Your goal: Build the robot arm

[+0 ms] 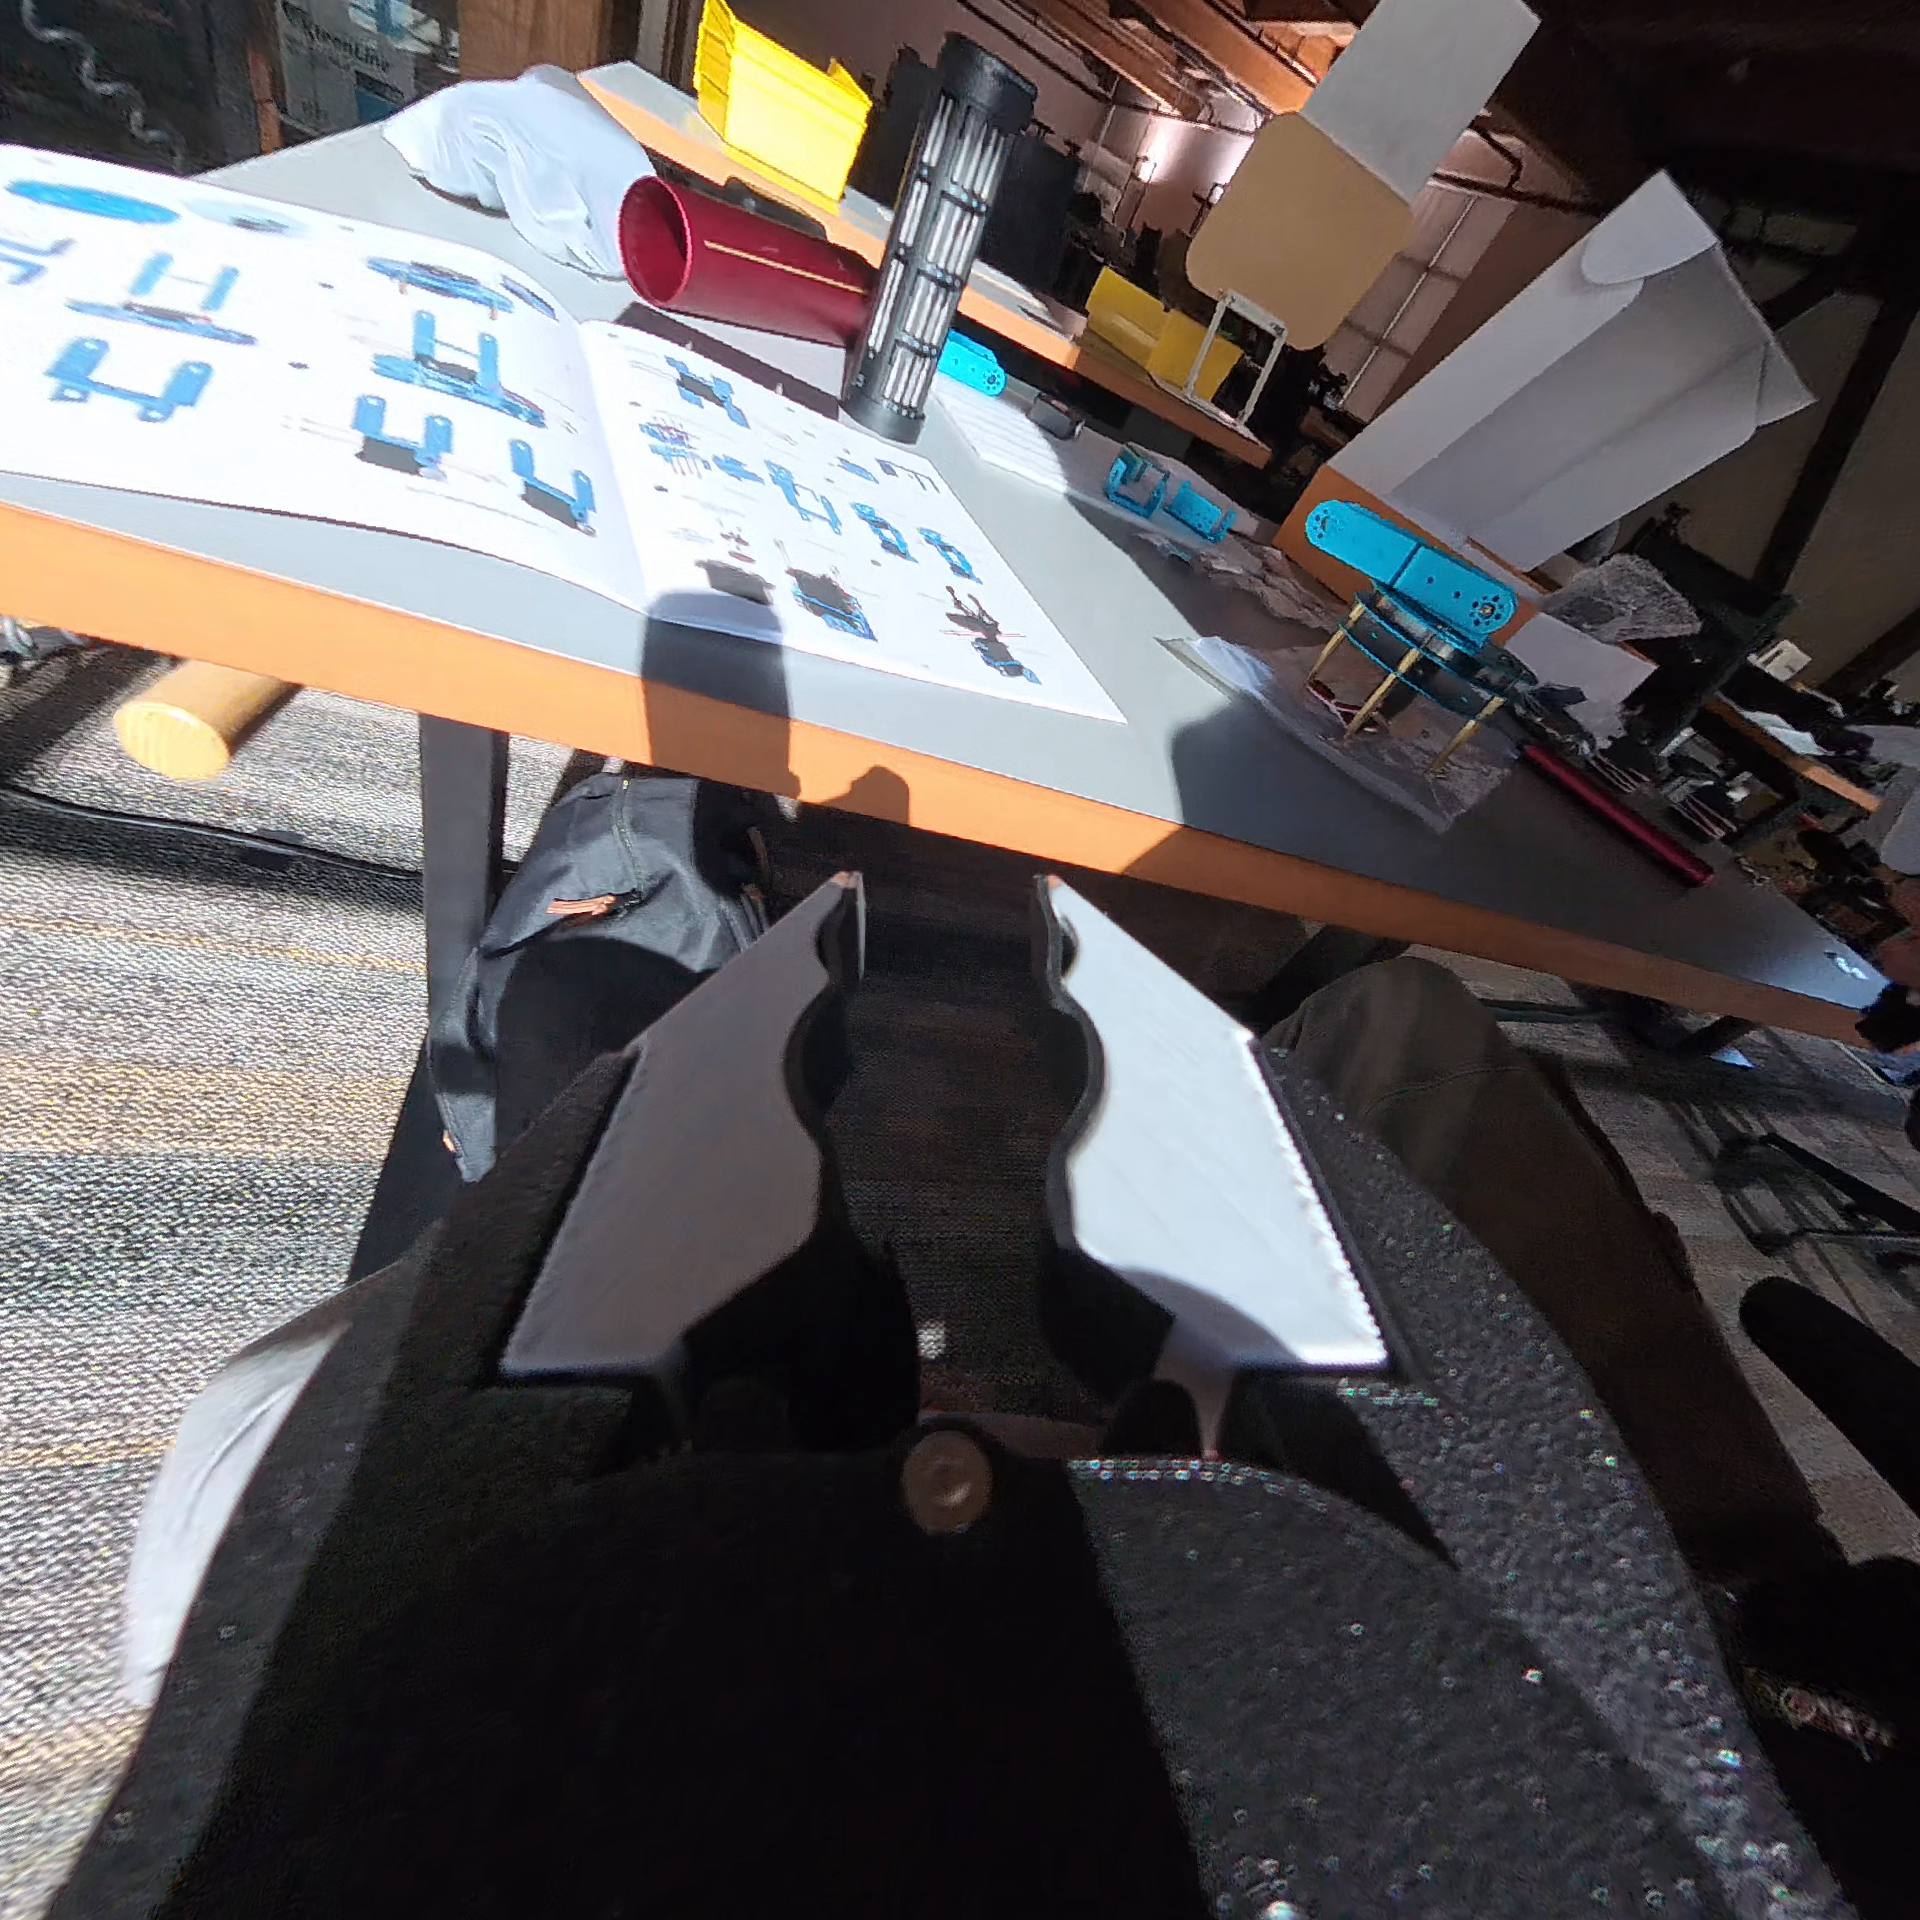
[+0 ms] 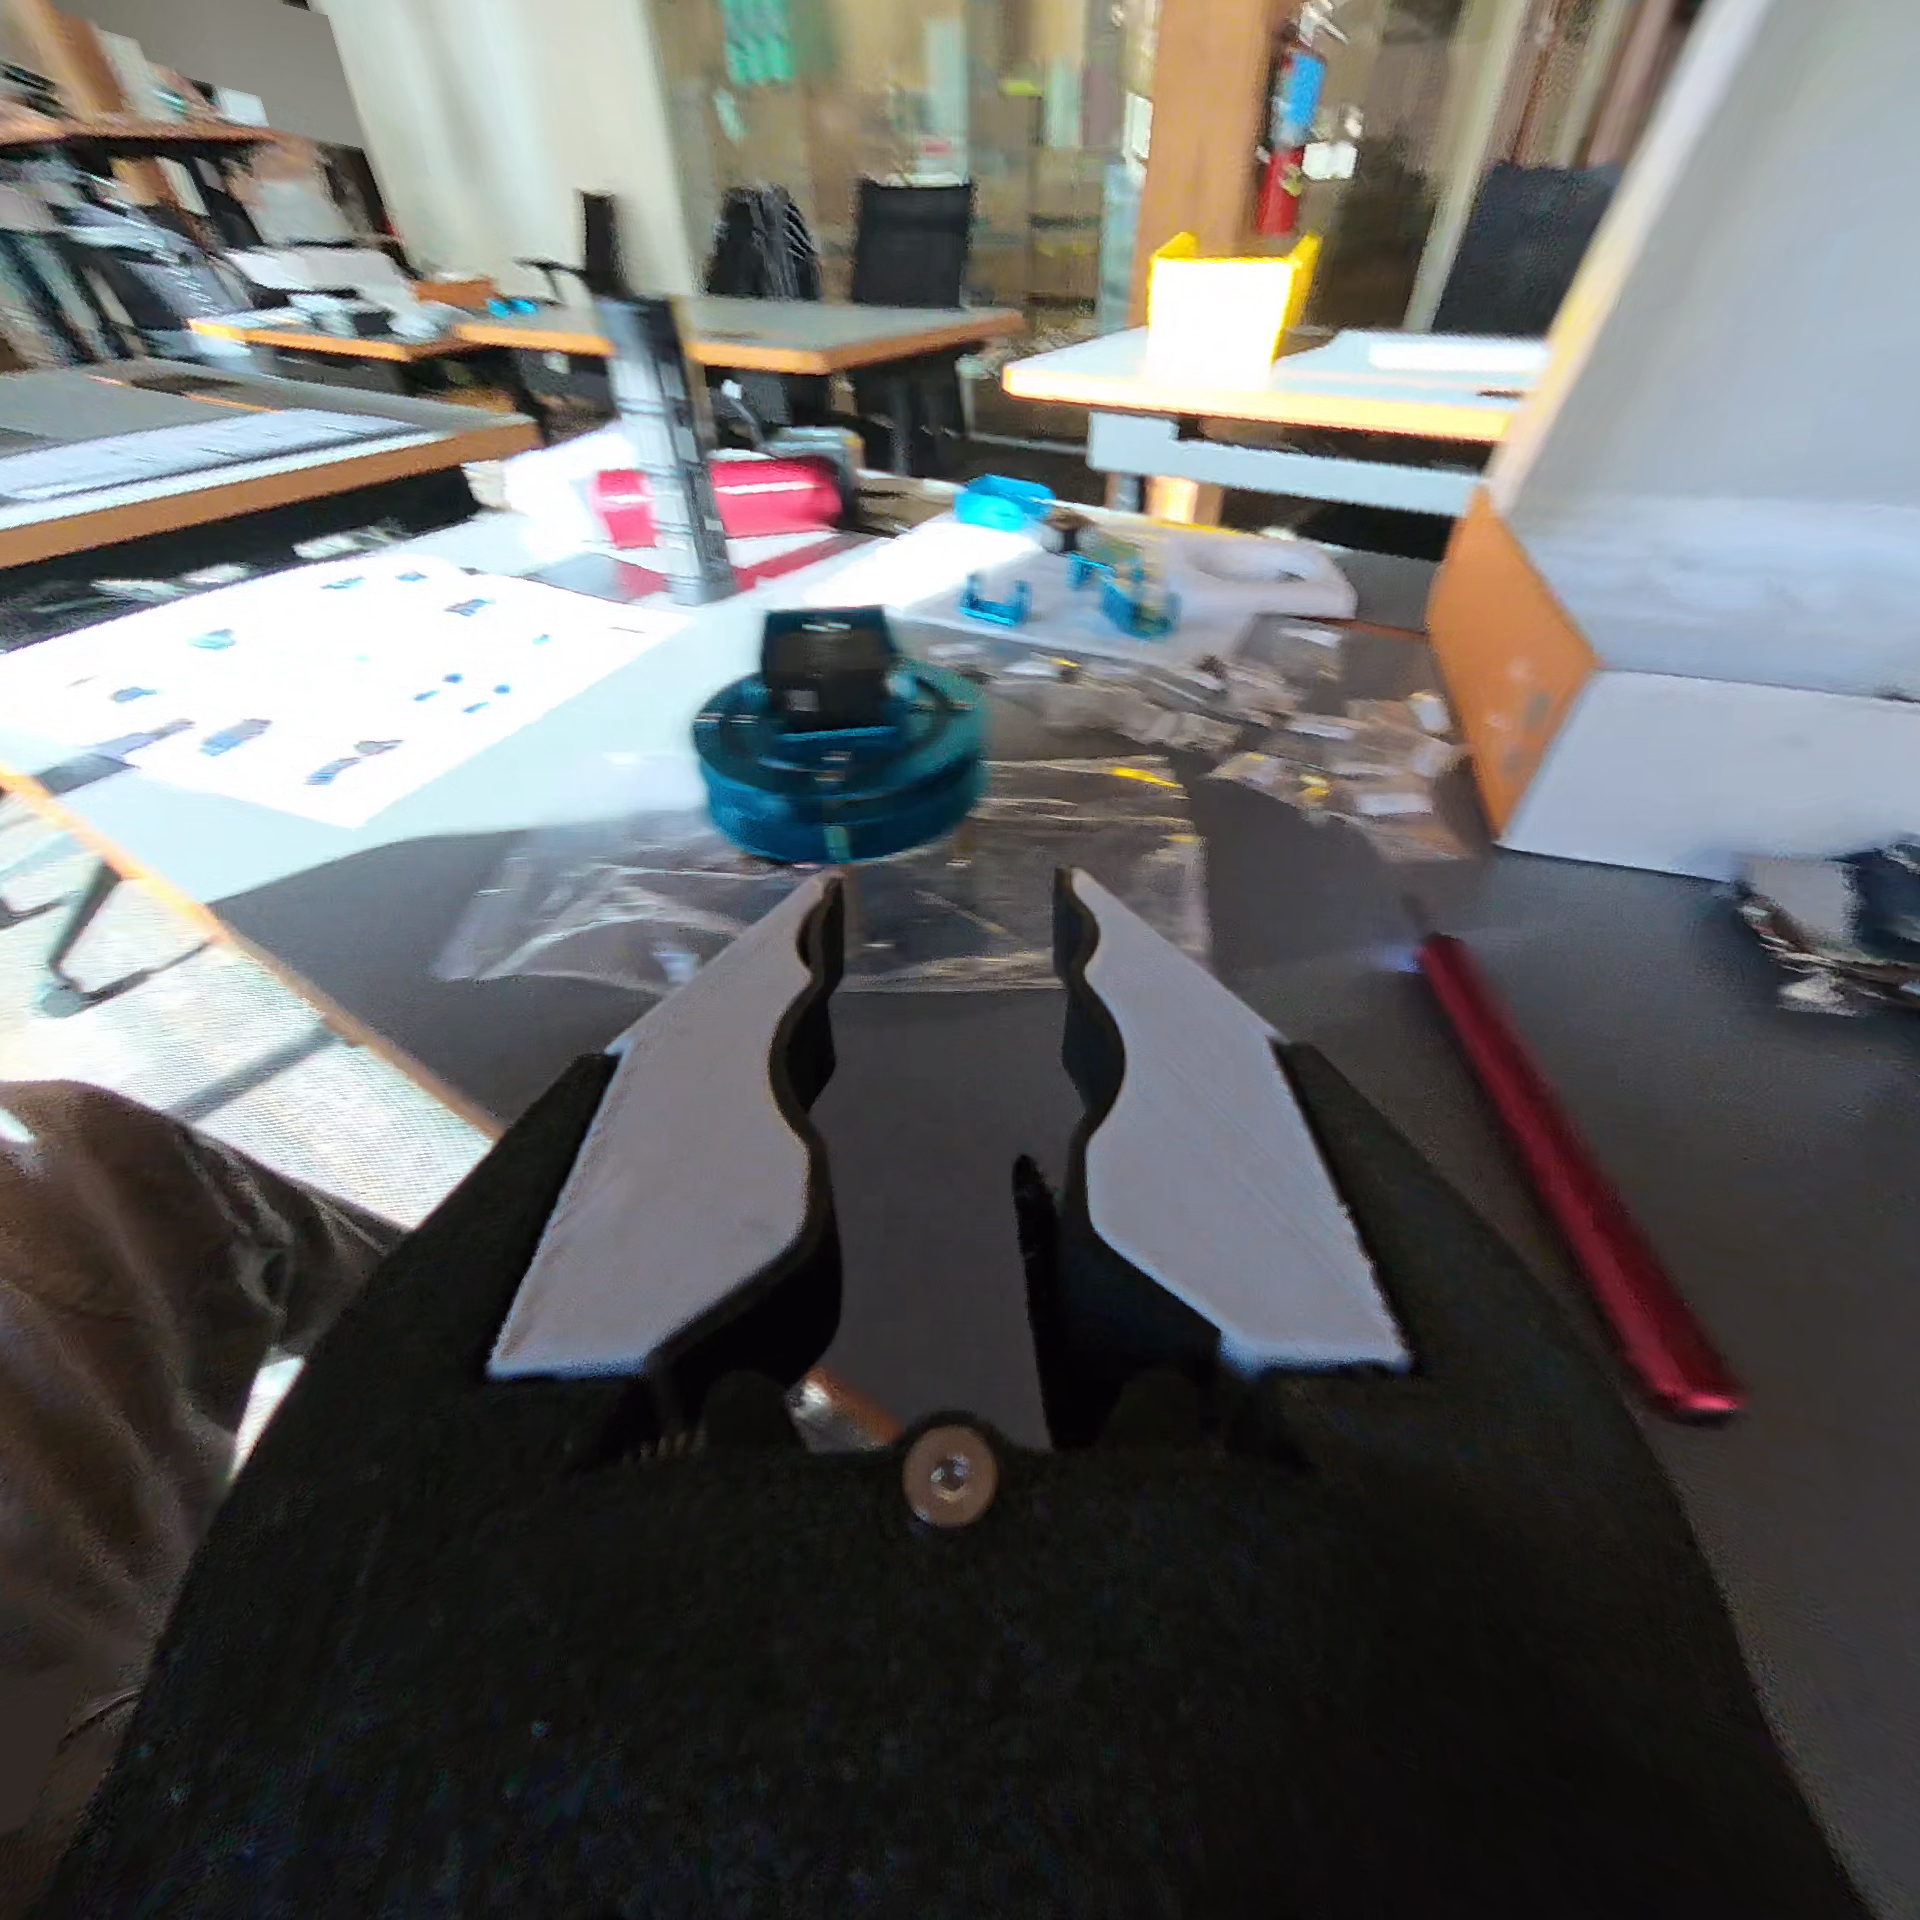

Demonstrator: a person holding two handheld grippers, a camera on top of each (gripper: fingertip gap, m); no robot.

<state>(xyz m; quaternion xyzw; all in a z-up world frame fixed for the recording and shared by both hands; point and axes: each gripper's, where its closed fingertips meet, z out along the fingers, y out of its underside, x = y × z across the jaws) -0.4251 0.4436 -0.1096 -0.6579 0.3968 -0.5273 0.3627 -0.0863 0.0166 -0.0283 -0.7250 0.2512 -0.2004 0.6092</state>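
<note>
My left gripper [image 1: 951, 883] is open and empty, held below the table's orange front edge [image 1: 727, 717]. An open instruction booklet [image 1: 499, 416] with blue part pictures lies on the table above it. My right gripper [image 2: 948, 883] is open and empty over the dark tabletop [image 2: 1351, 1039], just short of a blue round base assembly [image 2: 840, 769] with a black block on top. The same assembly stands on brass legs in the left wrist view [image 1: 1423, 634]. A red tube [image 1: 727, 260] and a black lattice cylinder [image 1: 935, 239] stand behind the booklet.
A red rod [image 2: 1569, 1174] lies right of my right gripper. Clear plastic bags [image 2: 1091, 821] and small blue brackets [image 2: 1122, 603] are scattered behind the assembly. A white and orange box [image 2: 1662, 665] stands at right. A dark backpack [image 1: 592, 935] sits under the table. Yellow bins [image 1: 779, 104] are farther back. About 55 centimetres separates my left fingertips from my right. From the right gripper's tips to the blue round base assembly [image 2: 840, 769] is close to 15 centimetres.
</note>
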